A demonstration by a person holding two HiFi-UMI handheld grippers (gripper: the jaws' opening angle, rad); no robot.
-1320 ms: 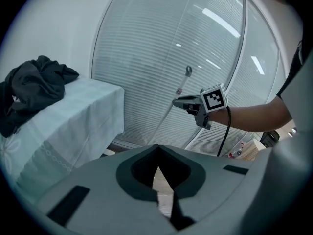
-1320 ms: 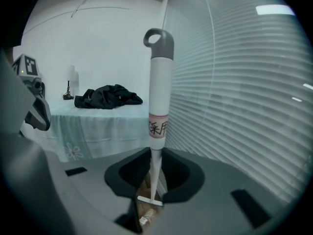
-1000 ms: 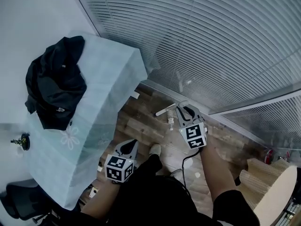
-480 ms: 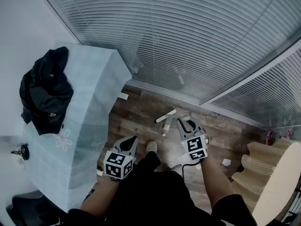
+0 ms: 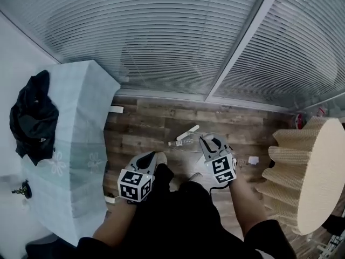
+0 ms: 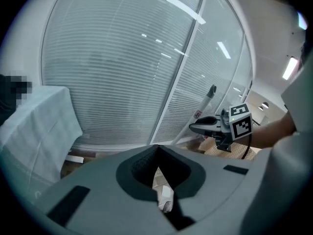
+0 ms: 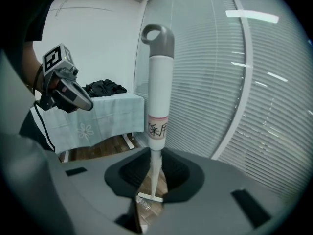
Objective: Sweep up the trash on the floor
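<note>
An office room is being shown. It is being enclosed by glass walls in pale frames [image 5: 245, 42], and these are being screened from top to bottom by horizontal blinds [image 5: 161, 36]. Ceiling strip lights [image 6: 185, 10] are being mirrored in the glass. The wood-plank floor [image 5: 145, 124] is being littered by a bottle [image 5: 180, 142] and a paper scrap [image 5: 253, 159]. A dark garment [image 5: 32, 115] is being kept on a cloth-covered table [image 5: 75, 128].
</note>
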